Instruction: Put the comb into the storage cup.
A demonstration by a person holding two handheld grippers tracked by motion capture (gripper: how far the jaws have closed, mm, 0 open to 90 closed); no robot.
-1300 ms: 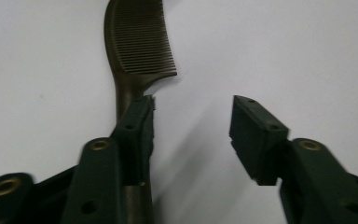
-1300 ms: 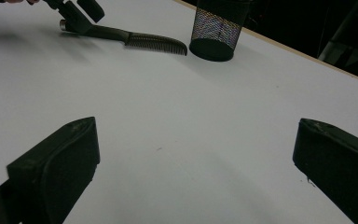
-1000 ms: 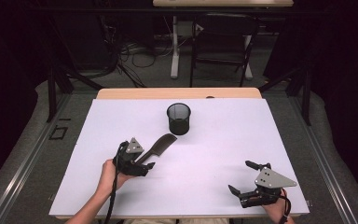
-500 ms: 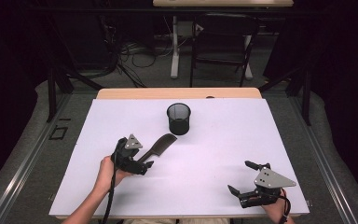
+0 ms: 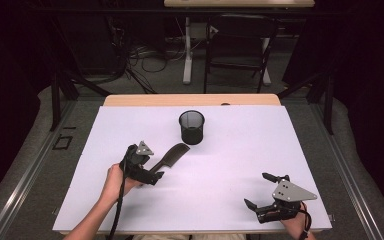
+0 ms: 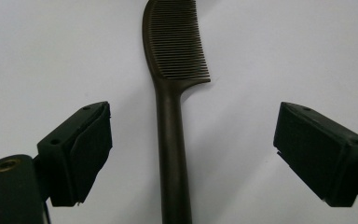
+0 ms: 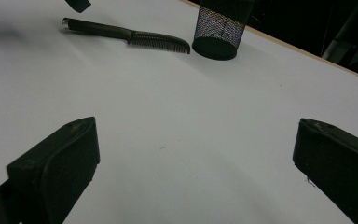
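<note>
Now the left gripper (image 6: 193,154) has just been opening its jaws, the comb (image 6: 170,93) lying untouched between them on the worktop (image 5: 240,165); the right gripper (image 5: 262,192) rests with its 2 jaws spread wide.

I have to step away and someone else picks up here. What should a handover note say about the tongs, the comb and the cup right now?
Left tongs: open, jaws just been opening, standing either side of the comb handle without pressing it.
Right tongs: open, nothing between them, near the front right of the table.
Comb: lies flat on the white table, teeth end pointing toward the mesh cup, close to its base.
Cup: upright near the table's far middle; nothing sticks up out of it.
Done: comb is not in the cup.
Left, most likely: close on the handle, lift the comb and stand it in the cup.
</note>
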